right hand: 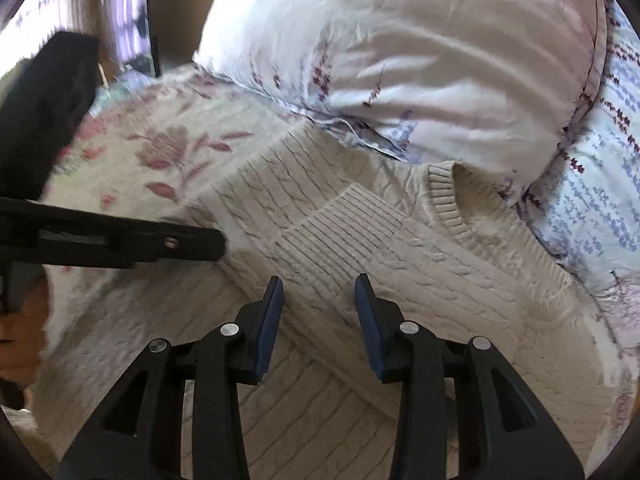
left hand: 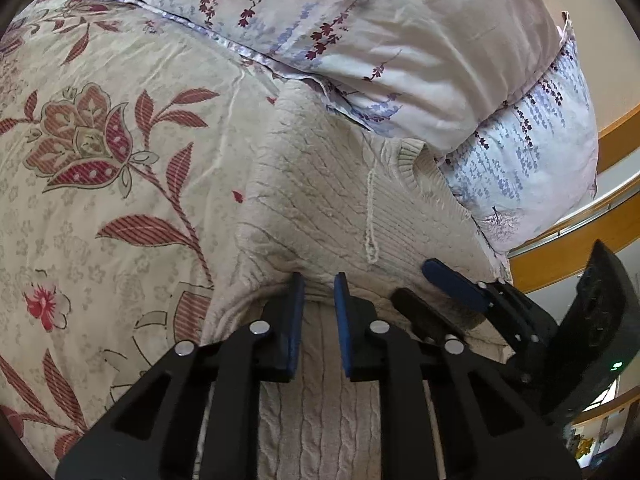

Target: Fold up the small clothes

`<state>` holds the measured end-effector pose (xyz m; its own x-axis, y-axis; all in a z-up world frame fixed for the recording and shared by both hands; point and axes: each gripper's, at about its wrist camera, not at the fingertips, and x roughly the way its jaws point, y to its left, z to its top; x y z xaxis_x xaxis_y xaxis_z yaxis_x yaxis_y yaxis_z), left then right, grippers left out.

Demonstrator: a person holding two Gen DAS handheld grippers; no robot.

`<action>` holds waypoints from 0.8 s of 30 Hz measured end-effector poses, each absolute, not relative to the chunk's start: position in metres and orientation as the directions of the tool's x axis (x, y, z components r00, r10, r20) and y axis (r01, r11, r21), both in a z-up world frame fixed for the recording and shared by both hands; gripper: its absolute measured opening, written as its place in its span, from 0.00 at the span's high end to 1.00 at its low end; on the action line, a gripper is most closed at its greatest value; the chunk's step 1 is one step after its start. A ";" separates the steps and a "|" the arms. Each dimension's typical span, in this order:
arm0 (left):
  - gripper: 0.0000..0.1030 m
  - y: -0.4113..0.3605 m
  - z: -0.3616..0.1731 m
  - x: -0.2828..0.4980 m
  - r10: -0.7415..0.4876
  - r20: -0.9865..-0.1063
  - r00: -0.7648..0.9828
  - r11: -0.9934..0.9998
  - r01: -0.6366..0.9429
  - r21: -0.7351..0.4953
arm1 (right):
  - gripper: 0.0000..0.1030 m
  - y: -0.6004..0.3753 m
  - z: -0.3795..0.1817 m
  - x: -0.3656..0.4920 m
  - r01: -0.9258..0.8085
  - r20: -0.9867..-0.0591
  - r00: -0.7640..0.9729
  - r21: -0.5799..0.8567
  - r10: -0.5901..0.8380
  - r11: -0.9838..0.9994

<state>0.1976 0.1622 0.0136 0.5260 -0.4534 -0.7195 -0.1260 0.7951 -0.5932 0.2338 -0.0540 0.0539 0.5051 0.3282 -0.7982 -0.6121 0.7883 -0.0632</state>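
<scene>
A cream cable-knit sweater [left hand: 320, 200] lies on a floral bedspread [left hand: 100, 160], its ribbed neckline [left hand: 404, 156] toward the pillows. It also shows in the right wrist view [right hand: 360, 240], with a ribbed sleeve cuff [right hand: 340, 220] folded across the body. My left gripper [left hand: 320, 284] is narrowly open at a folded edge of the sweater, knit fabric between and under its jaws. My right gripper [right hand: 318, 284] is open just above the sweater's middle, holding nothing. The right gripper also shows in the left wrist view [left hand: 436, 280], and the left gripper's finger in the right wrist view [right hand: 192, 242].
Two floral pillows [left hand: 380, 32] are stacked just behind the sweater; they also show in the right wrist view [right hand: 440, 60]. A wooden bed frame [left hand: 580, 240] curves at the right. The bedspread stretches out to the left.
</scene>
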 end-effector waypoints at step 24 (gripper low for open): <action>0.82 0.165 0.009 0.193 -0.512 -0.706 0.490 0.755 -0.135 -0.642 | 0.76 -0.375 0.041 0.180 0.285 -0.683 0.656 0.618 0.321 0.733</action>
